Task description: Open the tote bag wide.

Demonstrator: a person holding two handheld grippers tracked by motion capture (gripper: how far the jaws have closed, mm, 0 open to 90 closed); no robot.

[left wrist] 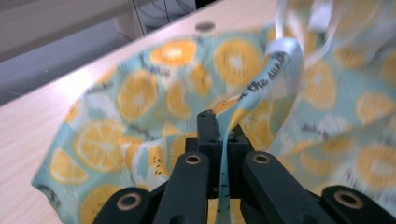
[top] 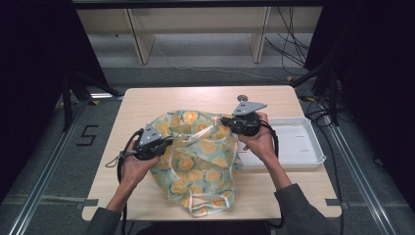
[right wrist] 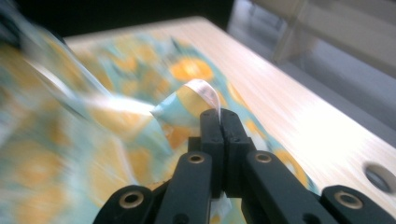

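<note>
High view puts the turquoise cloth bag printed with orange slices (top: 198, 156) on the middle of the pale wooden tabletop (top: 147, 103), just left of the white shallow plastic tray (top: 303, 147), which it touches or nearly touches at its near left corner. The bag's long axis runs from its gathered far end, between the two hands, toward the person, where its pale strap loop lies at the near edge of the tabletop.

Left claw (top: 169, 140) sits at the bag's left far edge, on the side away from the tray; in the left gripper view its jaws stand closed on a fold of the printed cloth (left wrist: 224, 154), which runs up between them toward a white ribbon handle (left wrist: 285, 46). Right claw (top: 226, 121) sits at the bag's right far corner, the side nearer the tray; in the right gripper view its jaws are pressed together on a pinch of cloth and pale binding (right wrist: 205, 93).

So the two grips face each other across the bag's mouth, each hand on its own side, with the body of the bag lying toward the person from both. Judged from this, the coming move turns on pulling the two held edges apart or lifting them together.
</note>
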